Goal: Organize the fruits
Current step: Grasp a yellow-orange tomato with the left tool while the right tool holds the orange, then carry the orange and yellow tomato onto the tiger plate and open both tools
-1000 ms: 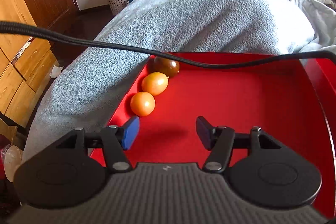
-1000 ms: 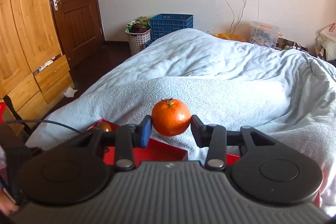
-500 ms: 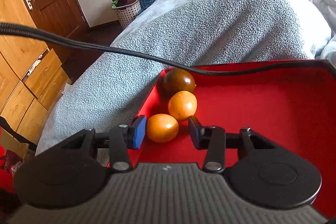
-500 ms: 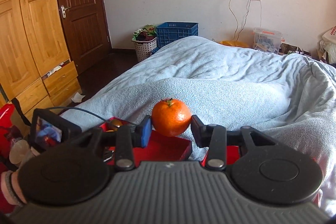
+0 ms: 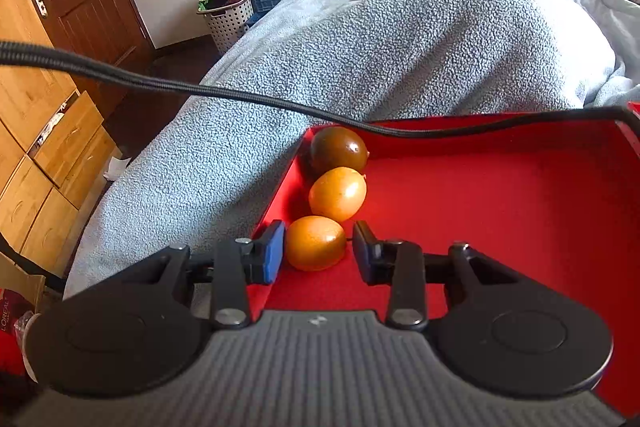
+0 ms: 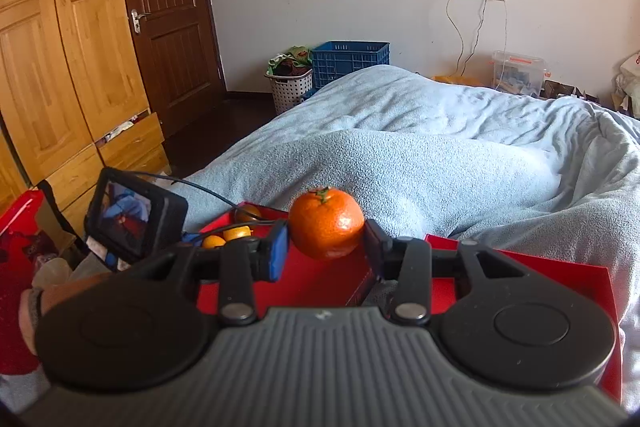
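A red tray (image 5: 500,219) lies on the bed with three small fruits in a row along its left wall: a dark brown one (image 5: 338,149), an orange-yellow one (image 5: 338,193) and a nearer orange one (image 5: 316,243). My left gripper (image 5: 318,247) straddles the nearest fruit and its jaws are closing. The blue left pad touches it, while a thin gap shows at the right pad. In the right wrist view my right gripper (image 6: 326,247) is shut on a stemmed tangerine (image 6: 326,229), held in the air above the red tray (image 6: 320,279).
A black cable (image 5: 200,91) crosses the left wrist view over the tray's far edge. A grey-blue blanket (image 5: 400,47) bulges behind the tray. A second red tray (image 6: 560,275) lies to the right. The left tool's screen (image 6: 134,223) and a hand (image 6: 32,311) are at lower left.
My left gripper moved left to the fruit row and narrowed its jaws around the nearest orange fruit. My right gripper carried the tangerine sideways, and the left tool came into its view.
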`<state>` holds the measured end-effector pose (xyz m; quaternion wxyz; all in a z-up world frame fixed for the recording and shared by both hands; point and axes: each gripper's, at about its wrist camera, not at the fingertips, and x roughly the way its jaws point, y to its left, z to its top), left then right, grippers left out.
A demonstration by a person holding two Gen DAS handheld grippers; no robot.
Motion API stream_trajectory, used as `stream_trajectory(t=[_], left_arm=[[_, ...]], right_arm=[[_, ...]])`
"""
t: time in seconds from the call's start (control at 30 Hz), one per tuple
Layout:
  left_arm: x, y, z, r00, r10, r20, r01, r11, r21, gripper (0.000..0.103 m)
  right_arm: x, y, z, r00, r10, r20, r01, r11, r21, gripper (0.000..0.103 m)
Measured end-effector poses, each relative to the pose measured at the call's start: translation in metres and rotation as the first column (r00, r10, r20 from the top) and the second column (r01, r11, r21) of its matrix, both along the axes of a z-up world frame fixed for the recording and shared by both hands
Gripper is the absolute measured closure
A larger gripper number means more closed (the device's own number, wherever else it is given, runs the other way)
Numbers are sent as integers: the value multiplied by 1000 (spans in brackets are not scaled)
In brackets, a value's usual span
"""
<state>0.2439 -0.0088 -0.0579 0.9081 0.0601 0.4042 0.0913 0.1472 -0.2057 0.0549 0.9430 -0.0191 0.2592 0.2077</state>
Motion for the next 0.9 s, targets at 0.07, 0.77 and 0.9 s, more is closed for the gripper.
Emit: stream_trajectory(t=[0.07,0.77,0.9], left_arm=[[-6,-1,6,1000,-6,14,6,1000,5,61],[-93,-95,111,963,-222,150,227,974,-14,60],[-105,-140,111,942,-303,142,311,950,-37,60]], right_arm=[[-6,-2,-1,1000,1,-1,-1,1000,4,59],[-85,-82,-25,988,-151,-38,150,988,-21,59],[-89,-106,-45,974,-213,-70,208,975,-78,59]])
